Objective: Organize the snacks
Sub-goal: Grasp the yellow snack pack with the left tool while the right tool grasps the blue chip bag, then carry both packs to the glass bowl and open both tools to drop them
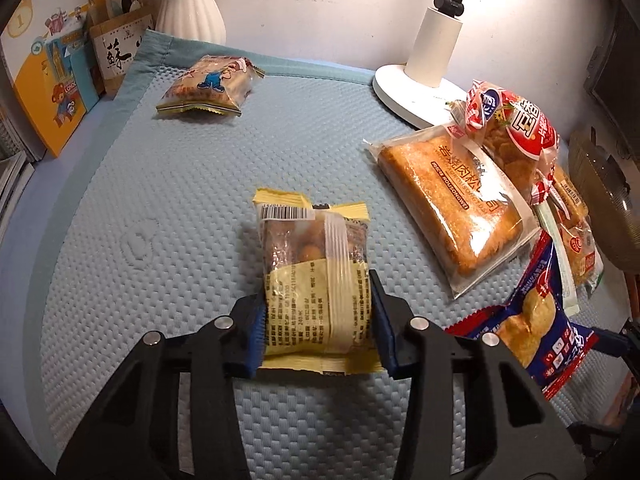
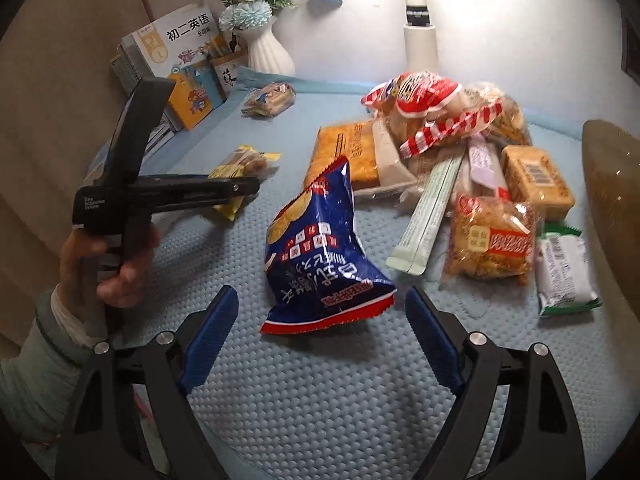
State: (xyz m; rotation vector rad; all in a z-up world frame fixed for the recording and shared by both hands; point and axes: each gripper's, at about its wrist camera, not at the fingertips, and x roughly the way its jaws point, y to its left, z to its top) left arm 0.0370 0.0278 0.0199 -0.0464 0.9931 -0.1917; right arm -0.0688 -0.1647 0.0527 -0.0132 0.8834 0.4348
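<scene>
Left gripper (image 1: 318,312) pinches my yellow snack pack (image 1: 316,280) by its sides, low over the blue mat (image 1: 168,208), mid-mat. Right gripper (image 2: 322,334) is spread wide, nothing between the pads; blue chip bag (image 2: 316,248) stands tilted just ahead of it. Cartoon snack pack (image 1: 210,86) lies alone at the mat's far edge. Other snacks sit piled by the lamp base (image 1: 404,92).
</scene>
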